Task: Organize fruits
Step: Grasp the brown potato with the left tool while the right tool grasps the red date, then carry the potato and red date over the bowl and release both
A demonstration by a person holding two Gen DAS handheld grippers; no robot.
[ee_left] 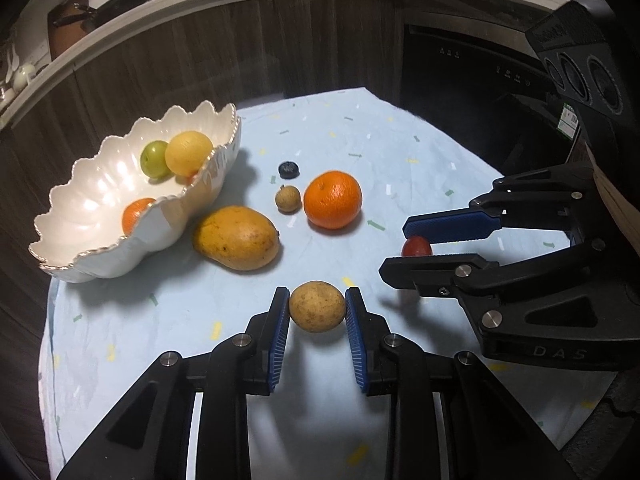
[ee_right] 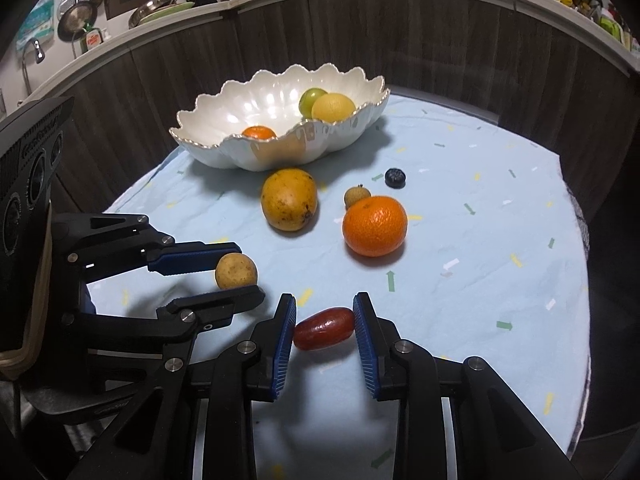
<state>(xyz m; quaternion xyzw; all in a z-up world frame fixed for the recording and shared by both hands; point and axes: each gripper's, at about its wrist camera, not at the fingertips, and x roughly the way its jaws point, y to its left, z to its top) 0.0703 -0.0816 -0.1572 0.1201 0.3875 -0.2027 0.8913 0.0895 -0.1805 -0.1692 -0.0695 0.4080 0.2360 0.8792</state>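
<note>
Where visible, red fruit (ee_right: 324, 328) lengthwise.

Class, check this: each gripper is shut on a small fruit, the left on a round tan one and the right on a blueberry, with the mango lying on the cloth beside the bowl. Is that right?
Wrong in one respect: the right gripper is shut on a red oblong fruit, as the right wrist view shows. The blueberry lies untouched on the cloth.
</note>
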